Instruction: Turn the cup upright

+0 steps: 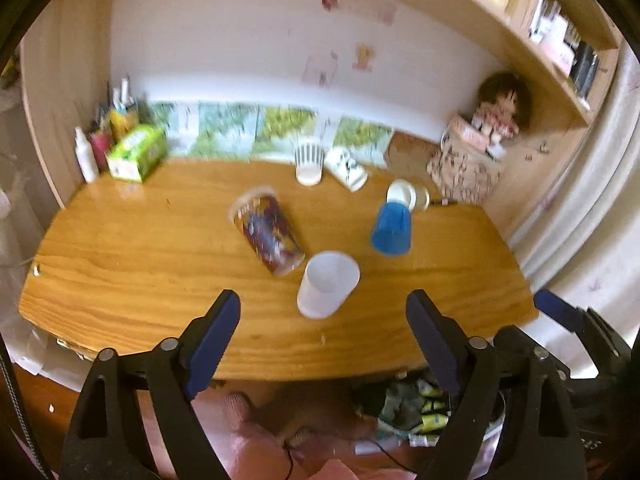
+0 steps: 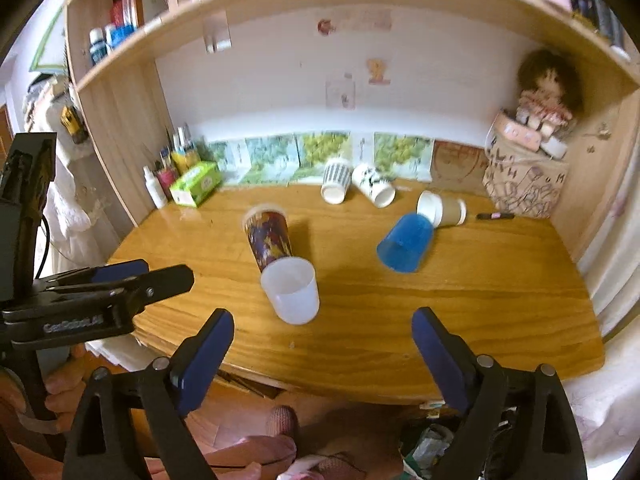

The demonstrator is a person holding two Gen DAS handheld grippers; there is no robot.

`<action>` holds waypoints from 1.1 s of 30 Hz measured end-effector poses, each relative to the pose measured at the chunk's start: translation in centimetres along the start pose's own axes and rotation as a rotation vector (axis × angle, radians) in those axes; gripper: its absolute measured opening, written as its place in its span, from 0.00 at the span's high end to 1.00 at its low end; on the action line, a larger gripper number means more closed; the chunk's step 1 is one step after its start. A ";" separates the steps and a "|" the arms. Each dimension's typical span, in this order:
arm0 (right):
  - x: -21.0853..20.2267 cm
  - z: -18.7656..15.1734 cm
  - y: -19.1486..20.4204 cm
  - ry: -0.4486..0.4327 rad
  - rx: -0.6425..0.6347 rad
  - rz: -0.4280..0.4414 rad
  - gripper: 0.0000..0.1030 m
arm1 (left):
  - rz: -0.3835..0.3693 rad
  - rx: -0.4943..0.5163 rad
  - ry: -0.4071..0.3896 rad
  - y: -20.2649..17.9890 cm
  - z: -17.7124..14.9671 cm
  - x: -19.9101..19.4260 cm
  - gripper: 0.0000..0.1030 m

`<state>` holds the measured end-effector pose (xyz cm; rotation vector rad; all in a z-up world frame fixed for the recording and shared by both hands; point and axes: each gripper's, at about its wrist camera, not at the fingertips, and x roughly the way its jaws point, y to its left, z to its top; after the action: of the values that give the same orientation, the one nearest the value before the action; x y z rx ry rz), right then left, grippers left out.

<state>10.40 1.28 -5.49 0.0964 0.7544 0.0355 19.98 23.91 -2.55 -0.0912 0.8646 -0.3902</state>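
Observation:
Several cups lie on their sides on the wooden desk (image 1: 120, 264). A translucent white cup (image 1: 328, 284) lies nearest the front edge, mouth toward me; it also shows in the right wrist view (image 2: 291, 290). A patterned dark cup (image 1: 269, 234) (image 2: 269, 240) lies just behind it. A blue cup (image 1: 392, 229) (image 2: 405, 247) lies to the right. My left gripper (image 1: 322, 310) is open and empty above the front edge. My right gripper (image 2: 323, 326) is open and empty, to the right of the left one.
A striped cup (image 1: 309, 163), a white printed cup (image 1: 346, 169) and a brown paper cup (image 2: 442, 209) lie at the back. A green tissue box (image 1: 138, 153) and bottles stand back left. A doll on a box (image 1: 480, 148) stands back right. A pen (image 2: 495, 216) lies nearby.

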 end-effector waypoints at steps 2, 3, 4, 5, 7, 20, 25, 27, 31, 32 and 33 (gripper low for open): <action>-1.1 -0.1 -0.2 -0.031 0.025 0.013 0.12 | 0.001 -0.004 -0.034 -0.2 -0.1 -0.9 0.14; -1.5 -0.1 -0.2 -0.044 0.033 0.017 0.12 | 0.001 -0.008 -0.052 -0.4 -0.1 -1.4 0.14; -2.0 -0.2 -0.3 -0.060 0.043 0.018 0.12 | 0.006 -0.010 -0.067 -0.5 -0.1 -1.8 0.12; -2.4 -0.2 -0.4 -0.075 0.050 0.019 0.12 | 0.013 -0.008 -0.086 -0.6 -0.2 -2.3 0.09; -3.2 -0.2 -0.5 -0.101 0.066 0.020 0.12 | 0.031 0.006 -0.125 -1.0 -0.1 -3.1 0.03; -6.6 -0.9 0.8 -0.206 0.027 -0.002 0.12 | 0.100 0.039 -0.365 -3.1 -0.4 -8.1 0.00; -7.2 -0.8 0.6 -0.252 0.042 0.006 0.11 | 0.158 0.030 -0.444 -3.3 -0.9 -9.4 0.00; -7.3 -0.8 0.4 -0.257 0.049 0.006 0.11 | 0.179 0.031 -0.463 -3.5 -0.9 -9.7 0.00; -7.7 -0.6 0.1 -0.286 0.063 -0.008 0.11 | 0.199 0.035 -0.481 -3.7 -1.2 -9.9 0.00; -7.9 -0.6 0.1 -0.300 0.066 -0.008 0.11 | 0.203 0.034 -0.484 -3.7 -1.2 -10.0 0.00; -8.1 -0.5 0.1 -0.312 0.067 -0.009 0.11 | 0.206 0.033 -0.488 -3.7 -1.2 -10.0 0.00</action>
<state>4.19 0.84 -0.35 0.1584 0.4444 -0.0131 12.10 24.30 4.77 -0.0624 0.3807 -0.1756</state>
